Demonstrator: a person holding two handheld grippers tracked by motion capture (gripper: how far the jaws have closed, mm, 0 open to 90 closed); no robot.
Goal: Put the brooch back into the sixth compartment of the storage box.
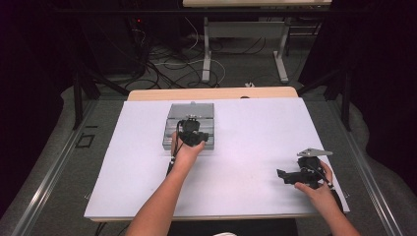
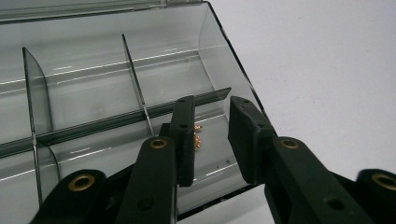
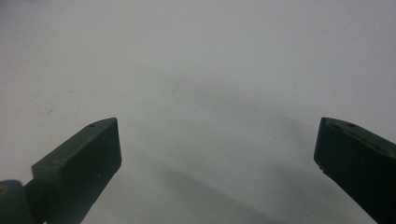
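Observation:
A clear grey plastic compartment box (image 1: 169, 135) lies on the white board, its lid open toward the far side. My left gripper (image 1: 191, 130) hovers over the box's near right part. In the left gripper view its jaws (image 2: 212, 105) stand a little apart above a corner compartment of the box (image 2: 210, 56), with nothing pressed between them. Several tiny brass pieces (image 2: 198, 137) lie on that compartment's floor beside the left jaw. My right gripper (image 1: 281, 174) rests near the board's front right and points left. Its jaws (image 3: 217, 140) are spread wide over bare white surface.
The white board (image 1: 246, 137) covers most of the wooden table (image 1: 211, 93). Thin dividers (image 2: 135, 79) split the box into compartments. Beyond the table are cables (image 1: 167, 61) on the floor and the legs of another table (image 1: 206, 54).

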